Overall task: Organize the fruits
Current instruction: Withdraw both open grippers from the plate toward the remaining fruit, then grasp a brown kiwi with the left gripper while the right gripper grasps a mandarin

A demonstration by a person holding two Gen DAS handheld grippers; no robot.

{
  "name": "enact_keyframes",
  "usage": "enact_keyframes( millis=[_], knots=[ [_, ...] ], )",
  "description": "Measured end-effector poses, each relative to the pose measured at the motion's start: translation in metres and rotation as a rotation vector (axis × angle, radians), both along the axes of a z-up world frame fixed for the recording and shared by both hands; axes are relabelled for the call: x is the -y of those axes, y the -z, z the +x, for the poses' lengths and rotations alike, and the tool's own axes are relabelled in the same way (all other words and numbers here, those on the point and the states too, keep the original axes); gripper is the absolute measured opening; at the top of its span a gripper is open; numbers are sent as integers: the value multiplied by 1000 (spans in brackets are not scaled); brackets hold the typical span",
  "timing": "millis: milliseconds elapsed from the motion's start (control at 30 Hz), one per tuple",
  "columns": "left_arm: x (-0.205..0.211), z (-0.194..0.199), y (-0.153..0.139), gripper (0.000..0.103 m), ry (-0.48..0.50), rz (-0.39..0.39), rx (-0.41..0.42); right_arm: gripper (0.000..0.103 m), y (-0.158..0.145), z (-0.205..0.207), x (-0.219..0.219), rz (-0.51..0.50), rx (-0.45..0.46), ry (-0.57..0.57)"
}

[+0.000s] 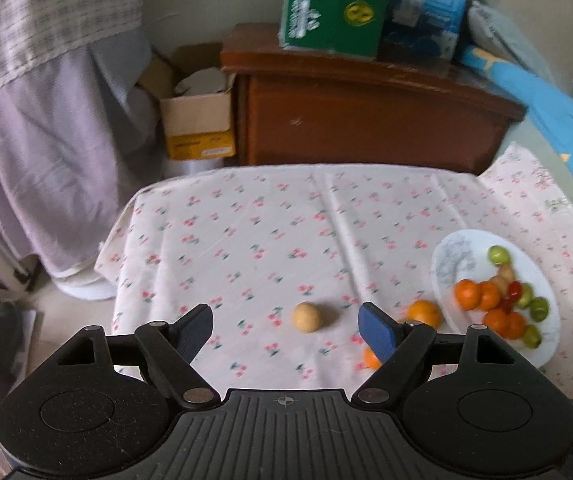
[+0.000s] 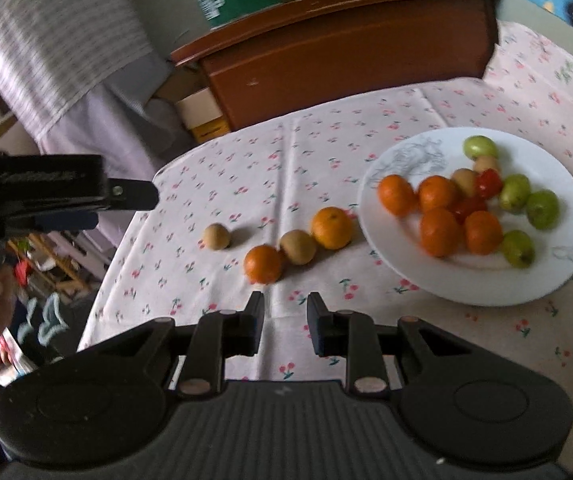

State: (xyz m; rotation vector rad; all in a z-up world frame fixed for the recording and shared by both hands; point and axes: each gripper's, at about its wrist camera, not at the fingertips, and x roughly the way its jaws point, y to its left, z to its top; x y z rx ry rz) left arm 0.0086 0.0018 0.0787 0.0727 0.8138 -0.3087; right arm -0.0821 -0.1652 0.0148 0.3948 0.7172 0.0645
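A lived-in home room: cherry-print tablecloth (image 1: 270, 216), wooden cabinet (image 1: 366, 120), cardboard box (image 1: 198, 120), draped cloth (image 1: 42, 140)

wall (image 1: 190, 4): pale | cabinet (image 1: 366, 120): brown wood | light: daylight

Cherry-print tablecloth (image 2: 326, 152) bears white plate (image 2: 558, 280), two oranges (image 2: 332, 222), two tan fruits (image 2: 297, 246)

soft dim daylight, faint shadows beside fruit, slight motion blur, fisheye bending and dark corners at edges
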Motion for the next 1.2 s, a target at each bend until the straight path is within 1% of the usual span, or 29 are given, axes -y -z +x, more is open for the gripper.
enact_keyframes(
  millis=[67,133,167,233,300,367,467,500,567,667,767,967,1033,1200],
  knots=[
    [-4,2,5,81,-7,4,4,25,2,1,-6,-25,10,-17],
    [-7,3,12,81,-23,35,16,26,4,1,-12,-50,16,-28],
    [-7,5,16,81,-37,52,8,26,5,2,-14,-59,19,-34],
    [-8,9,20,81,-33,43,-2,26,7,4,-18,-76,24,-43],
    [-8,10,25,81,-32,51,14,26,8,7,-21,-79,22,-45],
    [-7,15,31,81,-49,71,1,26,11,11,-22,-75,17,-43],
    [-7,18,35,81,-34,41,2,26,16,16,-24,-81,9,-36],
    [-6,18,38,81,-33,50,7,27,17,17,-25,-82,7,-34],
    [-4,22,44,81,-42,62,-6,30,20,21,-26,-76,3,-30],
    [-3,27,50,81,-33,39,-7,35,23,26,-27,-75,4,-16],
    [2,30,57,81,-24,49,-11,37,26,32,-28,-73,13,-4],
    [10,38,68,81,-15,50,-11,38,28,41,-32,-83,35,19],
    [11,40,69,81,-4,36,-12,39,28,43,-34,-87,39,22],
    [19,40,72,81,21,38,1,39,28,47,-38,-113,53,31]
  ],
)
